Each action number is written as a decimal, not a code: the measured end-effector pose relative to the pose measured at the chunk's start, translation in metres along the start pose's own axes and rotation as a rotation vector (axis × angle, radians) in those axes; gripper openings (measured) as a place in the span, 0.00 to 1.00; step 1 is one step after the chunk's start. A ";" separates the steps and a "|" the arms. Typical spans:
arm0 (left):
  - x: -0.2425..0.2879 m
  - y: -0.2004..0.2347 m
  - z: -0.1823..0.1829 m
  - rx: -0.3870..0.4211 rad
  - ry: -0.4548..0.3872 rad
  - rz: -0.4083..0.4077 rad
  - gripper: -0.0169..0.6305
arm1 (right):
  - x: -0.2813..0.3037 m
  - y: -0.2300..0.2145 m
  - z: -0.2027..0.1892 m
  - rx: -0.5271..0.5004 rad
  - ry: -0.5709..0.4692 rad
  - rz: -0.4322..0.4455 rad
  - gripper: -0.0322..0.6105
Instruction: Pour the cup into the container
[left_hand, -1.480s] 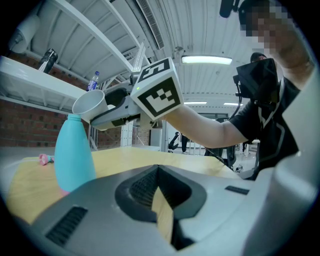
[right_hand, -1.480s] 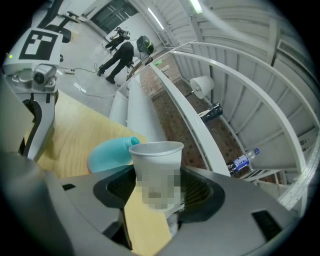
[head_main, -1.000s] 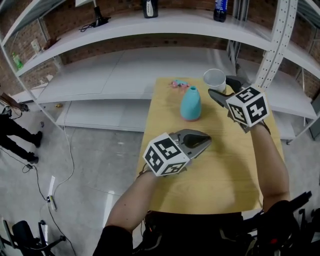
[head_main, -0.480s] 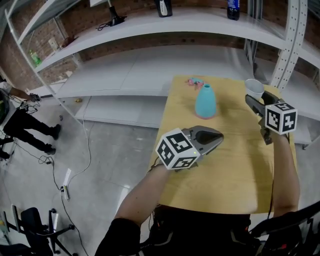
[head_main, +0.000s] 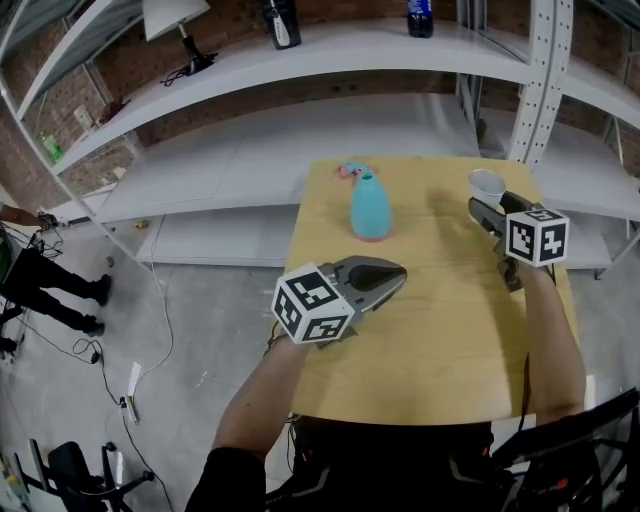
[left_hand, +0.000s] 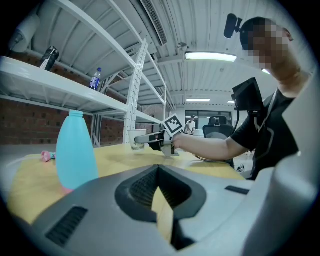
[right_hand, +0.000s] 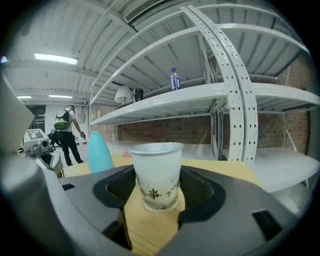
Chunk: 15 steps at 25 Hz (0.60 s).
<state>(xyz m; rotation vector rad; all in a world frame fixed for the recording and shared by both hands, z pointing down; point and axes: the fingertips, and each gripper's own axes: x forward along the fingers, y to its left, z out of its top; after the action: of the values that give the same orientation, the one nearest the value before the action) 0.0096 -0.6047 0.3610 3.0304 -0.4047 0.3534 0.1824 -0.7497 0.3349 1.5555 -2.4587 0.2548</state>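
Right gripper view gives the best reading: a white paper cup with dark print (right_hand: 156, 175) stands upright between the fingers (right_hand: 220, 205) of the right gripper (head_main: 482, 208). Its wall meets a finger on each side, which I read as a grasp and not a loose bracket. Its base looks to be at, or barely off, the light wooden bench (head_main: 440, 340), near the far right corner. What is inside the cup cannot be seen from here.

A thin-walled cup like this should be light and easily crushed, so I would keep the squeeze gentle. A hard pinch would push the rim out of round and could spill the contents. The hold should sit at mid-height or a little above, where the taper widens (a grip near the narrow base could let it tip over the fingers during the tilt). The smooth paper may slip if the grip is too slack.

The pale blue bottle-shaped container (head_main: 369, 208) stands upright near the middle of the far edge, well apart from the cup. Its neck is narrow, so the pour will need careful aiming. A small pink item (head_main: 350, 170) lies just behind it.

The left gripper (head_main: 395, 272) hangs over the bench's left side with its fingers clenched together on nothing.
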 end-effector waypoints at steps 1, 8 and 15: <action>0.001 0.000 -0.001 -0.001 0.003 0.000 0.01 | 0.000 -0.002 -0.003 0.011 0.000 -0.001 0.48; 0.004 0.001 -0.002 -0.005 0.013 -0.001 0.01 | 0.003 -0.017 -0.017 0.037 0.014 -0.019 0.48; 0.002 0.001 -0.002 -0.005 0.012 -0.001 0.01 | 0.005 -0.013 -0.024 0.032 0.029 -0.005 0.48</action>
<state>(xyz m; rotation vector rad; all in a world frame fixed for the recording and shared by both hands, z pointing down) 0.0108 -0.6058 0.3632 3.0216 -0.4033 0.3691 0.1945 -0.7540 0.3594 1.5599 -2.4400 0.3156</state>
